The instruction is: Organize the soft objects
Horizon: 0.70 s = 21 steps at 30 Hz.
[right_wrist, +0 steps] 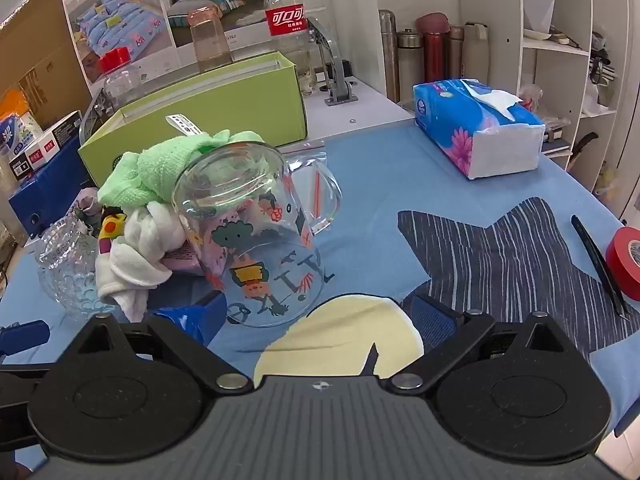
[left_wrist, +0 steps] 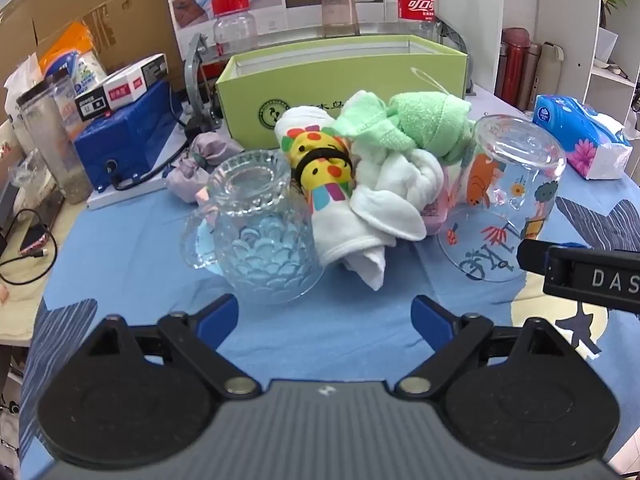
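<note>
**Soft cloths heaped between two upturned glasses; both tongs standing wide and empty**

The left tongs (left_wrist: 325, 312) are hovering over the blue cloth on the table (left_wrist: 120, 248), jaws spread wide, nothing lying between the blue pads. They are pointing down at an angle toward the heap in the middle.

The heap is sitting just in front of the green box (left_wrist: 344, 76), which is standing open at the top. It is made up of a green towel (left_wrist: 424, 120) on top, a knotted white cloth (left_wrist: 396, 184) beneath it, and a rolled white cloth with a yellow cartoon print (left_wrist: 324, 168), which is bound by a black band. A small pink item is showing under the white cloth, too hidden to identify. A lilac cloth bundle (left_wrist: 196, 164) is lying apart at the left, near the blue machine (left_wrist: 128, 136).

A patterned glass mug (left_wrist: 256, 232) is resting mouth down at the left of the heap, touching the rolled cloth. A printed glass mug (right_wrist: 248, 232) is tilting mouth down at the right, leaning against the cloths.

The right tongs (right_wrist: 316, 312) are also gaping fully, holding nothing; the rim of the printed mug is lying just ahead of the left pad, and contact cannot be confirmed. A pack of tissues (right_wrist: 476, 128) is sitting well apart to the right, and a red tape roll (right_wrist: 624, 264) is lying at the table edge.
</note>
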### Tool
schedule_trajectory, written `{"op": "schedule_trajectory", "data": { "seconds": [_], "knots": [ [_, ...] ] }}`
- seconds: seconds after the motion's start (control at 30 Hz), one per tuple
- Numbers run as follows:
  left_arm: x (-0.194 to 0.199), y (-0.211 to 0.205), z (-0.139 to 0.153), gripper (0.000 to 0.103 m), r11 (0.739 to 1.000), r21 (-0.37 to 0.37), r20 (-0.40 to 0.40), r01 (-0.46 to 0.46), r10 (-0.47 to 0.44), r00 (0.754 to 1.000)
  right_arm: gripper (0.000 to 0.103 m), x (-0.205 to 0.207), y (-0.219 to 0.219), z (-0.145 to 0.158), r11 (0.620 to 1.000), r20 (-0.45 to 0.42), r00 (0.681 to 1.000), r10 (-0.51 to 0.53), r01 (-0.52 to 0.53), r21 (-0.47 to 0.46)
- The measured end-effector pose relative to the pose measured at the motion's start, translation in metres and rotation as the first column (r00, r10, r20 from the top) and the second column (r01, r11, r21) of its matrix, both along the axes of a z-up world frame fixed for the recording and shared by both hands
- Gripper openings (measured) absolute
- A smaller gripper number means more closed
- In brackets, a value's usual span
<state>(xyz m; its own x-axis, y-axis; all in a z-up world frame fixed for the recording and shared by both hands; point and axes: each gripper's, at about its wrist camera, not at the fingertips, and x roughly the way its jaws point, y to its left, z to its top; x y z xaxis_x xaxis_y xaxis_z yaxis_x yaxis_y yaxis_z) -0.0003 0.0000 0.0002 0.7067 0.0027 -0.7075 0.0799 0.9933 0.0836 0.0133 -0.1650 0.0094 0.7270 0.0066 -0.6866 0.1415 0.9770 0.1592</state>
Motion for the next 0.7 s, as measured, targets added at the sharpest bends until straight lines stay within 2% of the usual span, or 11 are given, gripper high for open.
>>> {"op": "schedule_trajectory", "data": {
  "seconds": [0.3, 0.7],
  "knots": [
    [0.003, 0.007, -0.003, 0.092, 1.0, -0.006, -0.009, -0.004, 0.004, 1.0, 0.087, -0.007, 0.001, 0.002, 1.0, 0.003, 1.0, 0.013, -0.013, 0.002],
    [0.003, 0.003, -0.002, 0.092, 1.0, 0.002, -0.016, -0.01, 0.01, 1.0, 0.087, 0.004, 0.004, -0.003, 1.0, -0.02, 1.0, 0.013, -0.013, -0.009]
  ]
}}
